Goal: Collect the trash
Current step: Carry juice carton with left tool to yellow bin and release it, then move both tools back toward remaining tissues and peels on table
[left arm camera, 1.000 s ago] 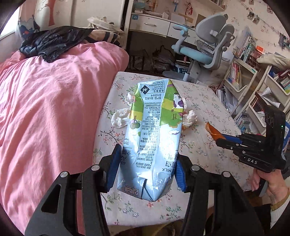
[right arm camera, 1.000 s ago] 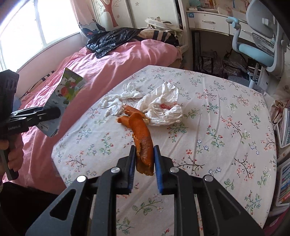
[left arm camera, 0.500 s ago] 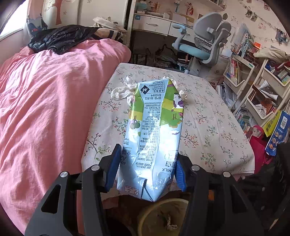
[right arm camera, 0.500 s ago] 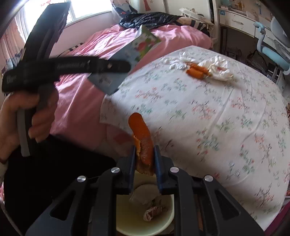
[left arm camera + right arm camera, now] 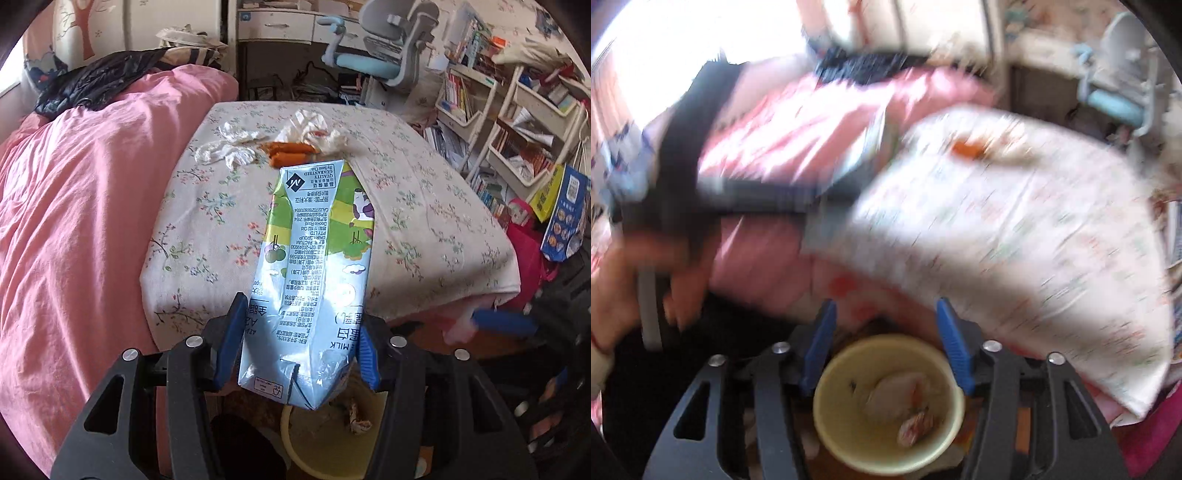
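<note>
**Milk carton over the bin, right jaws parted**

While the milk carton sits clamped between the blue pads of the left gripper, its crumpled bottom end hangs above the rim of the yellow bin, which shows at six o'clock in the left wrist view. The carton's top points toward twelve o'clock, over the floral tablecloth. Beyond it on the cloth lie orange peel pieces, with crumpled tissues at their ten o'clock and a white wrapper touching them at one o'clock. A pink duvet fills the nine o'clock side.

In the blurred right wrist view, the right gripper has just been opening; its jaws stand apart with nothing between them, directly over the yellow bin, which holds scraps. A hand at nine o'clock grasps the left gripper's handle.
</note>
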The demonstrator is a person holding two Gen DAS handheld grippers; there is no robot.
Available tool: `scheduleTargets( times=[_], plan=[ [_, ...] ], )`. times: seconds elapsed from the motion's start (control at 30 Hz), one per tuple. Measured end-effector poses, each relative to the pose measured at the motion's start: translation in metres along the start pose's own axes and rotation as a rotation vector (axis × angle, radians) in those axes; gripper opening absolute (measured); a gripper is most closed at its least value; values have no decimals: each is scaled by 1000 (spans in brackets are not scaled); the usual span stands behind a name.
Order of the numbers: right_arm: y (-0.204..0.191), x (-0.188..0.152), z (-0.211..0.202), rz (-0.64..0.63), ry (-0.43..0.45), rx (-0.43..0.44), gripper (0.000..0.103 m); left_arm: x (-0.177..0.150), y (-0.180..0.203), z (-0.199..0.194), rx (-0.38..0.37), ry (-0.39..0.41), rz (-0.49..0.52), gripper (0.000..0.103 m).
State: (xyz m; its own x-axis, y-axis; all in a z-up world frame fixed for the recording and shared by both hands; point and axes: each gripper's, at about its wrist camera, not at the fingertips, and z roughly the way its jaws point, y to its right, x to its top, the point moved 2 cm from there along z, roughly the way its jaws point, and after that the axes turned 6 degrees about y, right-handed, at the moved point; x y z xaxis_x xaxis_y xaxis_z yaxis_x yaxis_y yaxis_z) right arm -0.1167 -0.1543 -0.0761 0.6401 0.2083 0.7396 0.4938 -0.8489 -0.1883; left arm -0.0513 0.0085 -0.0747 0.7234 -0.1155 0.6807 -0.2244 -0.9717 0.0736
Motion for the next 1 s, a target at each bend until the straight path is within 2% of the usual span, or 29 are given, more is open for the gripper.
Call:
scheduleTargets(
  times=[0.03,0.1,0.17,0.3,0.37,0.43,0.5,0.57,0.63,0.7,0.8,0.93,1.0],
  plan=[
    [4,7,-8,8,41,-18,65,-6,8,3,-3,-25,30,51],
    [15,25,-26,24,129,-62,67,-18,21,8,-7,-73,82,51],
    [22,42,-37,13,175,-91,69,-33,38,17,-24,-147,162,51],
    [44,71,-45,-12,229,-157,72,-66,72,35,-78,-313,350,51],
    [60,75,-44,16,244,-173,72,-79,85,39,-58,-353,440,52],
    [75,69,-39,64,256,-192,73,-82,88,40,-55,-371,461,55],
    [98,60,-31,181,209,-212,73,-78,85,39,-41,-355,442,62],
    [103,57,-42,230,251,-196,73,-70,79,38,-43,-336,394,67],
    [106,56,-50,243,248,-214,73,-62,75,36,-63,-322,361,68],
    [110,54,-49,273,242,-213,73,-55,72,32,-42,-273,350,68],
    [112,55,-49,283,235,-223,73,-37,65,19,8,-148,302,76],
    [109,56,-46,264,221,-232,74,-11,35,1,93,7,124,88],
    [106,55,-45,247,210,-239,74,-3,12,-4,124,38,-8,91]
  ],
)
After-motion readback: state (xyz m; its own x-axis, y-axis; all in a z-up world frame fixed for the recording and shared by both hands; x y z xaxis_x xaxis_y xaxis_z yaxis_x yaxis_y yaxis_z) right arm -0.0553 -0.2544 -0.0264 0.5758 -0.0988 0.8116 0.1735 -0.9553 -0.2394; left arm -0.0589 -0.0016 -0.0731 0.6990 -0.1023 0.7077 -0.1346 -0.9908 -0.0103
